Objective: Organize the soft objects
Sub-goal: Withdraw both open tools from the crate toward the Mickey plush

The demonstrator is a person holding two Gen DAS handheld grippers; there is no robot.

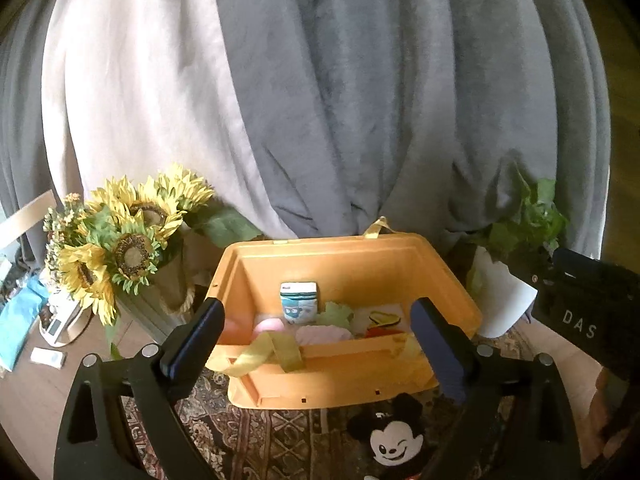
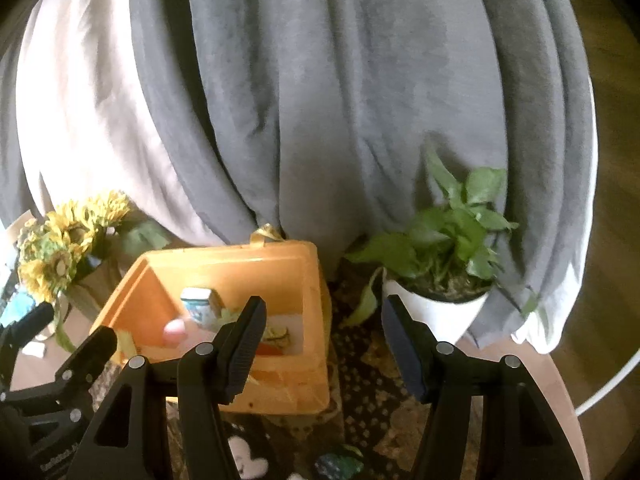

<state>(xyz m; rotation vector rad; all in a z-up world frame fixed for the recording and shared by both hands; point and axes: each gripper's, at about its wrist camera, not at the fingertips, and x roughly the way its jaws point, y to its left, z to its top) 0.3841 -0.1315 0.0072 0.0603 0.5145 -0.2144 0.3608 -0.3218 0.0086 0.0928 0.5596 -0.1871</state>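
Observation:
An orange plastic box (image 1: 256,276) (image 2: 316,364) stands open on a patterned cloth. Inside lie a blue-and-white packet (image 1: 299,302), a pink ball (image 1: 270,326), a green leaf-shaped piece (image 1: 336,314) and a yellow-and-black piece (image 1: 384,318). A yellow ribbon (image 1: 264,354) hangs over the near wall. In front of the box lies a black Mickey Mouse plush (image 1: 394,444). My left gripper (image 1: 318,312) is open wide above the box's near side, nothing between its fingers. My right gripper (image 2: 324,308) is open and empty over the box's right edge.
A bunch of sunflowers (image 1: 128,240) in a vase stands left of the box. A potted green plant (image 2: 440,264) in a white pot stands to its right. Grey and white curtains (image 1: 340,80) hang behind. A small scale (image 1: 60,322) lies far left.

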